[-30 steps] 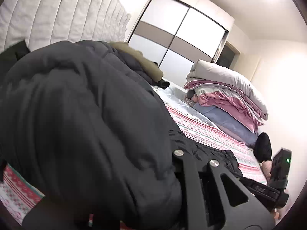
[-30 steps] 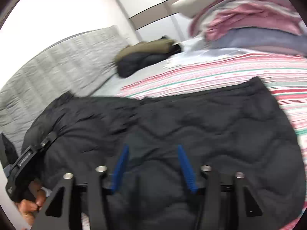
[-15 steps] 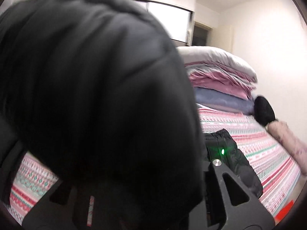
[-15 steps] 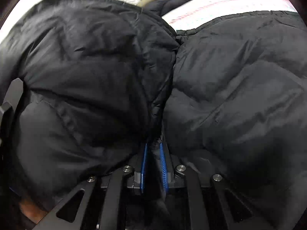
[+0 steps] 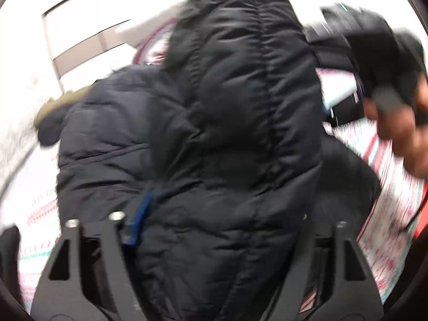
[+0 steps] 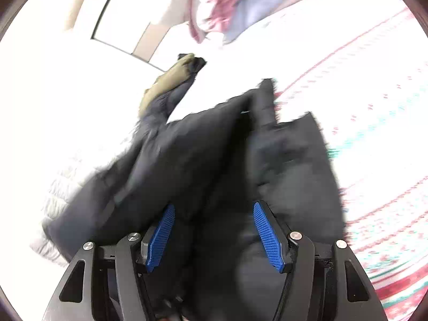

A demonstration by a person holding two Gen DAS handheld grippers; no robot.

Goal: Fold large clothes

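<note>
The black puffer jacket [image 5: 235, 139] lies bunched on the bed [image 6: 374, 112], whose sheet carries red and green patterned stripes. In the left wrist view the jacket fills the middle of the frame from six o'clock up to twelve, a thick quilted fold running up the centre.

The left tongs [image 5: 222, 222] have just been opening and stand wide. One blue pad [image 5: 140, 219] shows at about seven o'clock against the jacket's side; the other finger is hidden behind the padded fold. The jacket bulges between the fingers, but whether the pads press on it I cannot tell.

At two o'clock in that view a person's hand [image 5: 401, 123] grips the other tool, heavily blurred.

The right tongs [image 6: 214, 230] have also just been opening. Both blue pads stand apart, with dark jacket fabric lying loose in the gap and not pinched.

Beyond, at eleven o'clock in the right wrist view, an olive and dark garment [image 6: 171, 80] lies on the bed. A stack of pink and bluish bedding [image 6: 235, 5] sits at twelve o'clock.
</note>
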